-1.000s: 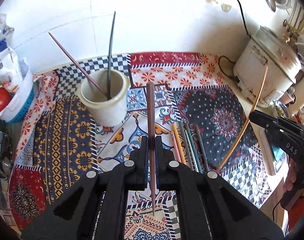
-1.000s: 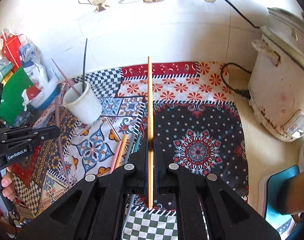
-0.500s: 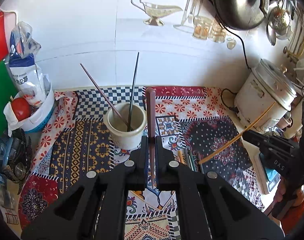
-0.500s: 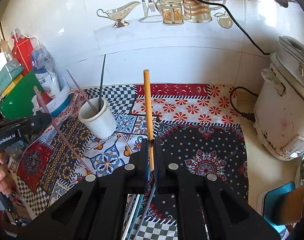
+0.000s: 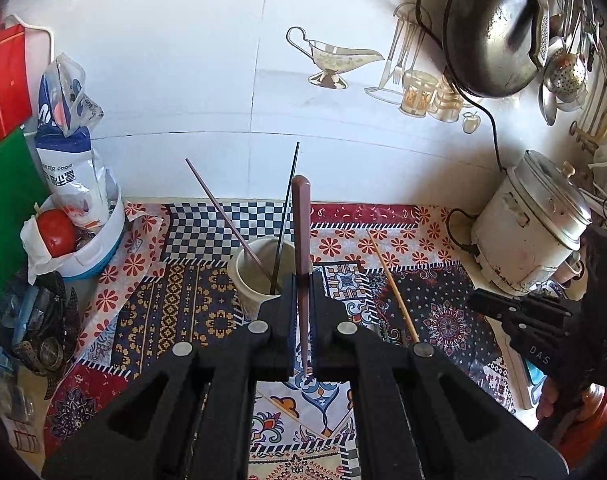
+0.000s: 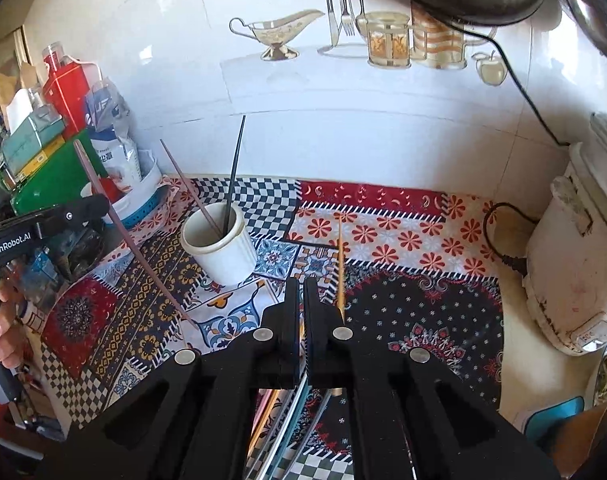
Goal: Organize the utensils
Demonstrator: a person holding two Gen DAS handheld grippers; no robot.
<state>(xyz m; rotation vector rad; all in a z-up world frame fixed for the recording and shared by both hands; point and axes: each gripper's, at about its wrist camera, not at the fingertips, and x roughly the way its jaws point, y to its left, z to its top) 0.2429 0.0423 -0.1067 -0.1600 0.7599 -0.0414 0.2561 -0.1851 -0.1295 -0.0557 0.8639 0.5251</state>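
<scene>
**One chopstick ready, one loose**

My left gripper is clamped on a brown chopstick, just in front of the cup near the counter's back edge. My right gripper is closed on nothing; the tan chopstick sits beside its finger. Next, I judge: tip brown into the cup, then regrasp tan.
</scene>
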